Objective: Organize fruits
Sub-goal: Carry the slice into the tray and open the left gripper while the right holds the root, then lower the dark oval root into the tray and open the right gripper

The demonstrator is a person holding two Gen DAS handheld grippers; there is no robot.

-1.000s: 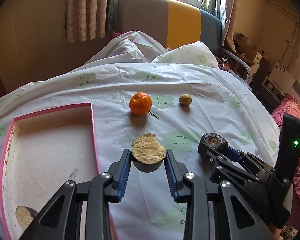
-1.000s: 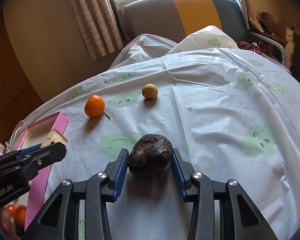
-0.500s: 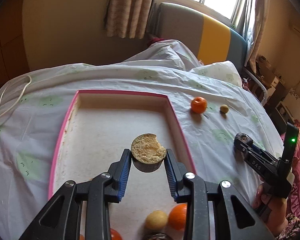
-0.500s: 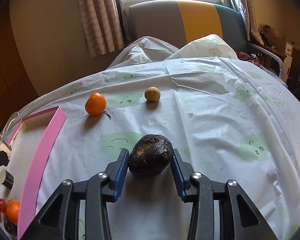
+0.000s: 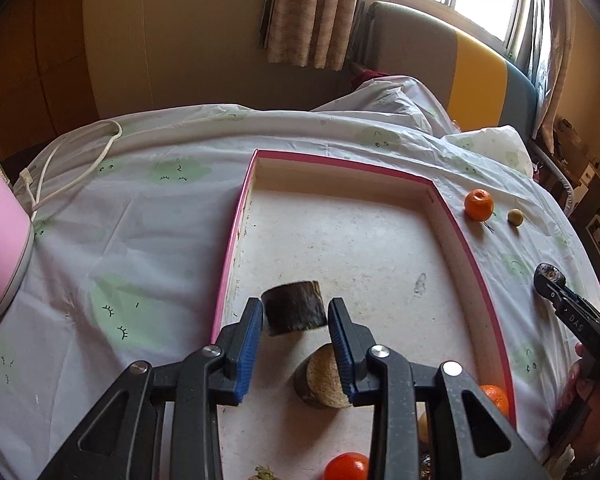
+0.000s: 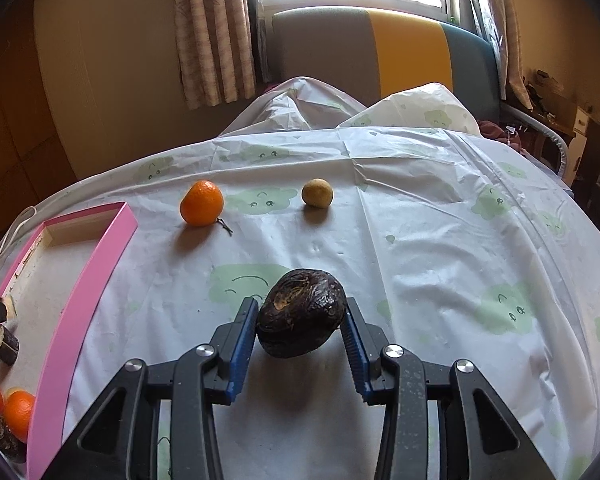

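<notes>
Left gripper point(image 5: 296, 320) clamps a dark-skinned cut fruit piece point(image 5: 293, 307) above the pink-rimmed tray point(image 5: 478, 264), a second cut piece point(image 5: 322, 378) lying just below. Right gripper point(image 6: 301, 326) grips a dark wrinkled fruit point(image 6: 300, 314), possibly a passion fruit, over the tablecloth point(image 6: 440, 248), well short of the tangerine point(image 6: 201, 203).

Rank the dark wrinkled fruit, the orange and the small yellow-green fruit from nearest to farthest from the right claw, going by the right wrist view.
1. The dark wrinkled fruit, held between the fingers of the right claw.
2. The orange, farther up the cloth, to the left.
3. The small yellow-green fruit, roughly straight ahead; it seems slightly farther than the orange, but the two are nearly level.
</notes>
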